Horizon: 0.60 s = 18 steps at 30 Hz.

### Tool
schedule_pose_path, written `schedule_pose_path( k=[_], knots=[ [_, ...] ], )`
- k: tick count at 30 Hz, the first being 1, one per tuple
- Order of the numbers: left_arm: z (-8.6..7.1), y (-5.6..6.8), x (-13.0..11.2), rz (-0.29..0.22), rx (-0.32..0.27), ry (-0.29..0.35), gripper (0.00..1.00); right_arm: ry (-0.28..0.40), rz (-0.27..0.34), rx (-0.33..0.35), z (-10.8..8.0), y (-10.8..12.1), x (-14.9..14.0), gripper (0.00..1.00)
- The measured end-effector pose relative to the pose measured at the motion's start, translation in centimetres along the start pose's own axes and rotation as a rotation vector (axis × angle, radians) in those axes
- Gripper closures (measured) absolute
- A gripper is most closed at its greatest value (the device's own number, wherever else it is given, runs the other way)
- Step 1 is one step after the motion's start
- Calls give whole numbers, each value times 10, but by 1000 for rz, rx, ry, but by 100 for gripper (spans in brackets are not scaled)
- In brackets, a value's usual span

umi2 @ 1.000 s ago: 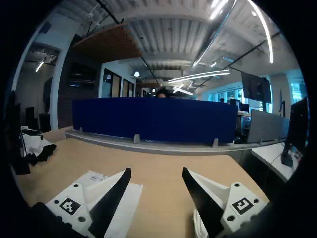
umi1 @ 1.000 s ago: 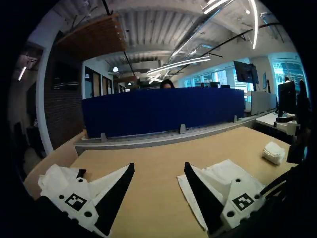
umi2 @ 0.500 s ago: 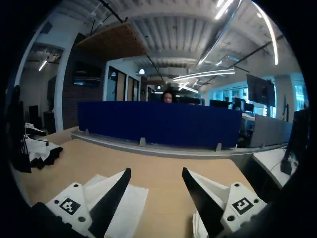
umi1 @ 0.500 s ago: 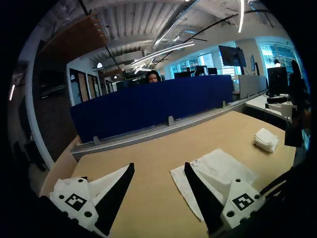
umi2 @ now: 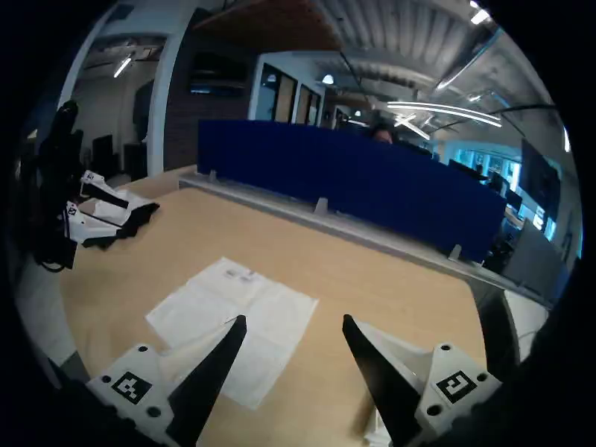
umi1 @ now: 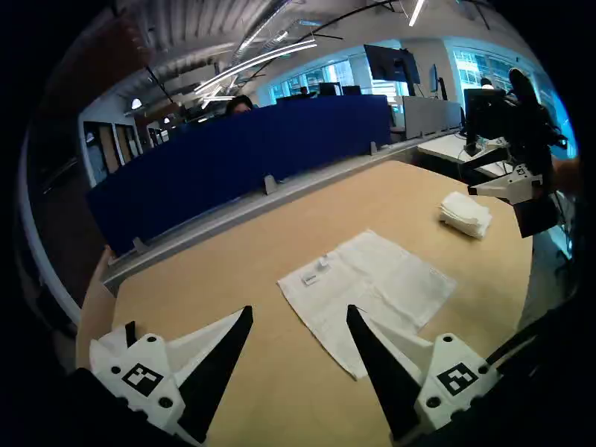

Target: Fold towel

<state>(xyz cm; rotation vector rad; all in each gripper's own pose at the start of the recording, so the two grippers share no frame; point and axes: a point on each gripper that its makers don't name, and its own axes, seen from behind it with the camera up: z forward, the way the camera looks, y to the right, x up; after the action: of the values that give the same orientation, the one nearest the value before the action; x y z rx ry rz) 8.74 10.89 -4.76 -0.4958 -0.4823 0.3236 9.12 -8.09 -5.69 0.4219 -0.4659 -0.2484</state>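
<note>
Blue partition (umi1: 246,160) behind towel (umi1: 369,283), folded white stack (umi1: 464,214) near it, towel flat, unfolded on desk (umi1: 246,257), my left tool (umi1: 298,350) and right tool (umi2: 294,357) spread, empty.

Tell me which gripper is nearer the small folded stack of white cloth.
Right. The right gripper hovers close beside the folded white cloth stack; the left gripper is across the flat white towel from it.
</note>
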Motion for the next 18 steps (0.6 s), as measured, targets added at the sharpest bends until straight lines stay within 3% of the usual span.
schedule_pose_path(
  k=[6, 18],
  knots=[
    [1, 17, -24, 8, -69, -79, 6, -107, -25, 68, 3, -18, -31, 0],
    [16, 44, -69, 10, -139, -167, 6, -188, -25, 103, 13, -30, -68, 0]
  ],
)
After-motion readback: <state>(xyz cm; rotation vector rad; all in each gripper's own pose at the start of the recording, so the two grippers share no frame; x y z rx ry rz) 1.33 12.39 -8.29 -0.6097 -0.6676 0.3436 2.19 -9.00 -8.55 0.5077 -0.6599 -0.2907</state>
